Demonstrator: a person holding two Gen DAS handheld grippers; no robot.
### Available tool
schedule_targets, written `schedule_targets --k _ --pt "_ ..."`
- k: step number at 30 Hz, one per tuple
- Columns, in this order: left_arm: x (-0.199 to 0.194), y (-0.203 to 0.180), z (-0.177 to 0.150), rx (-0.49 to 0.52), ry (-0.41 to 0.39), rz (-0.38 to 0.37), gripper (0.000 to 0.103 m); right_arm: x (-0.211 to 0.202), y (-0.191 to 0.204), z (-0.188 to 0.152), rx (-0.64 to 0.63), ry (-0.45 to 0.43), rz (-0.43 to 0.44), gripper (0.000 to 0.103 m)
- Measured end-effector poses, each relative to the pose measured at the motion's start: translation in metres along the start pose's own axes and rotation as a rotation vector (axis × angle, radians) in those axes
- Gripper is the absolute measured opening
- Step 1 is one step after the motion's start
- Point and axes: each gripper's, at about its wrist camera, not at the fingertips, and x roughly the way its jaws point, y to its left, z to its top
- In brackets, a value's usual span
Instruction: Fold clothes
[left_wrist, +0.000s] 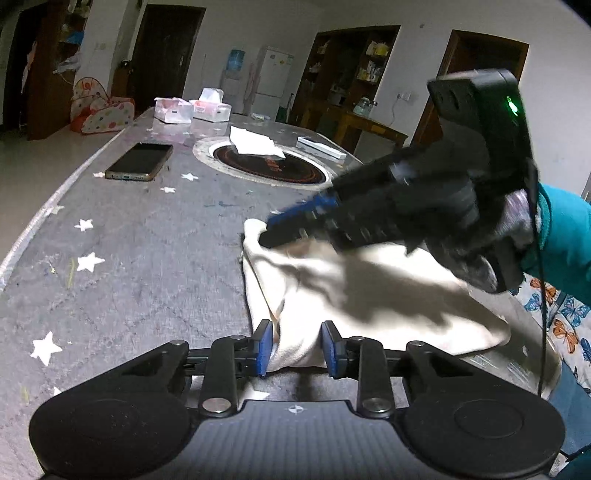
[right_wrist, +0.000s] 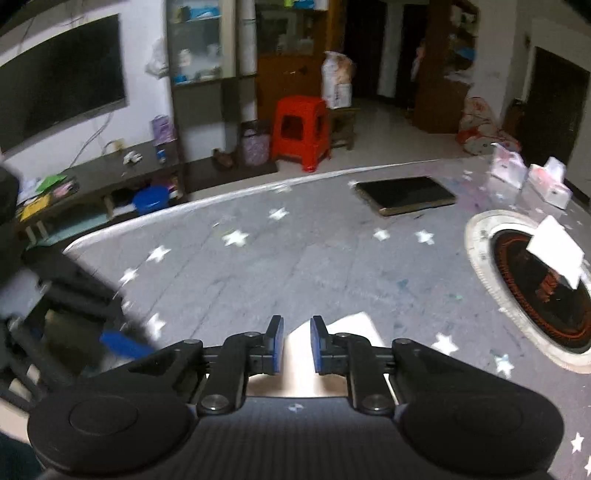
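On my left the tabletop (left_wrist: 140, 251) is bare up to its curved edge, with a phone (left_wrist: 140, 161) farther off. The left gripper (left_wrist: 297, 349) stands open around the near edge of the cream cloth (left_wrist: 369, 295). The right gripper (right_wrist: 297, 341) is open over its far corner.

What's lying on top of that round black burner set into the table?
A white paper sheet lies on the round burner, covering its far edge. Whatever is beneath the paper is hidden. The rest of the burner's dark surface is bare.
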Motion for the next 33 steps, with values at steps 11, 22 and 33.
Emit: schedule_targets --k 11,22,33 --pt "0.0 0.006 -0.002 -0.037 0.024 -0.006 0.024 0.018 0.003 -0.016 0.092 0.001 -0.02 0.014" --pt "-0.005 0.009 -0.006 -0.08 0.047 -0.015 0.024 -0.033 0.027 -0.041 0.095 -0.038 -0.017 0.015" --pt "-0.03 0.002 -0.008 -0.067 0.032 0.023 0.025 -0.05 0.045 -0.063 0.103 -0.08 -0.048 0.018"
